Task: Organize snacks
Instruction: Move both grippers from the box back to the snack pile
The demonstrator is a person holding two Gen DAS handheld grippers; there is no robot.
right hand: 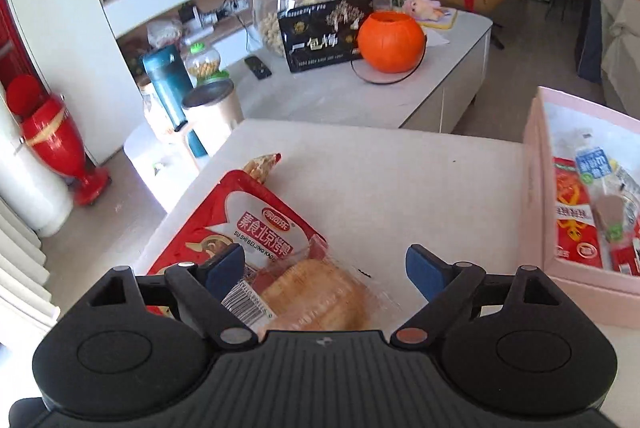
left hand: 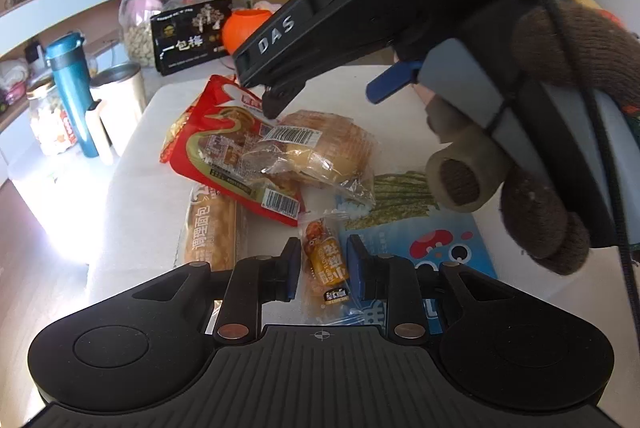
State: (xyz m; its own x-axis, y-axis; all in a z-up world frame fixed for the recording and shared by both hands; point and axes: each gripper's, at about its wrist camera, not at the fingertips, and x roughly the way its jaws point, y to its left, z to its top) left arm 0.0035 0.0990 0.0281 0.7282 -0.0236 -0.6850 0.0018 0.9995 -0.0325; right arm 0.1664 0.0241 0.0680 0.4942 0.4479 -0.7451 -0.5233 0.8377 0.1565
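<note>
Bread bun (right hand: pixel 316 298) lies between the spread right gripper (right hand: pixel 325 266); left gripper (left hand: pixel 323 268) brackets a sausage packet (left hand: pixel 325 264), apart.

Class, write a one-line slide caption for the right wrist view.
Open right gripper poised over wrapped bread lying on a red snack packet, pink box alongside.

Beyond our work surface we see an orange pumpkin bucket (right hand: pixel 390 41) beside a black gift box (right hand: pixel 325 33), a glass jar (right hand: pixel 280 2) behind, and a teal tumbler (right hand: pixel 168 84).
</note>
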